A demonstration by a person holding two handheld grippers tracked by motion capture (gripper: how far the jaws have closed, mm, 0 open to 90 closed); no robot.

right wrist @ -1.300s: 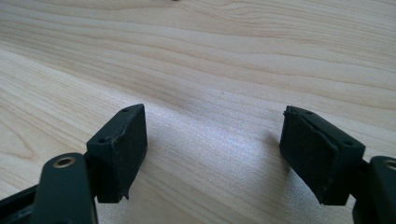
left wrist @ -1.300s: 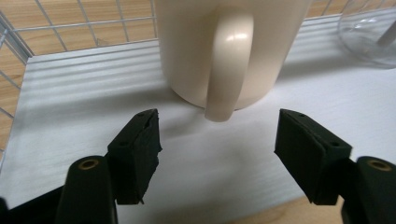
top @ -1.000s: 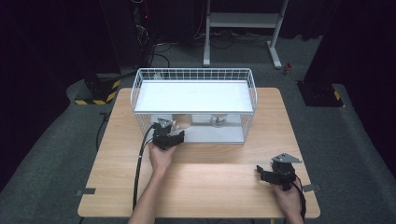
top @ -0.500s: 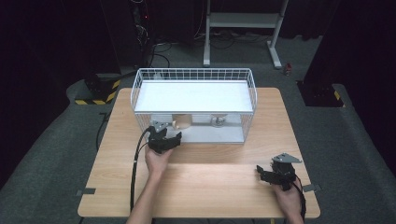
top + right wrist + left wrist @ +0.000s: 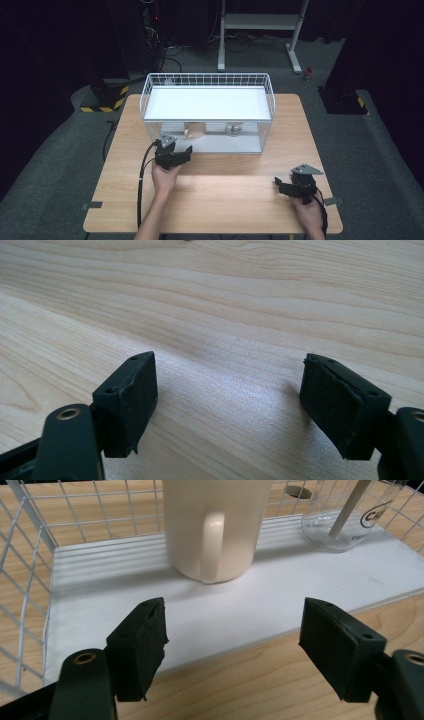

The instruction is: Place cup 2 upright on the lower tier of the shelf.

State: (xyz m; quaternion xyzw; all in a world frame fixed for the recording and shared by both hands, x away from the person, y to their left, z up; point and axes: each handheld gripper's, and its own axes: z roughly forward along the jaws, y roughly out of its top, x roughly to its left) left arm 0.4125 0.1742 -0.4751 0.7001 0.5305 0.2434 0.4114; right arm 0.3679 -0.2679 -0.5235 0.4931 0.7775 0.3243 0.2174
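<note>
Left claw [image 5: 232,645] gapes empty before wire basket [image 5: 30,555] holding cream mug [image 5: 215,525] and glass [image 5: 345,520].

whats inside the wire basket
On the wire basket's lower white shelf stand a cream mug and a clear glass holding a stick. The upper shelf hides their tops from above.

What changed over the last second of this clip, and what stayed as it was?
The left gripper has drawn back a little from the wire basket toward the person and to the left, its fingers open and empty, the cream mug ahead of them. The mug, the glass beside it and the right gripper, open over the bare table, kept their places.
</note>
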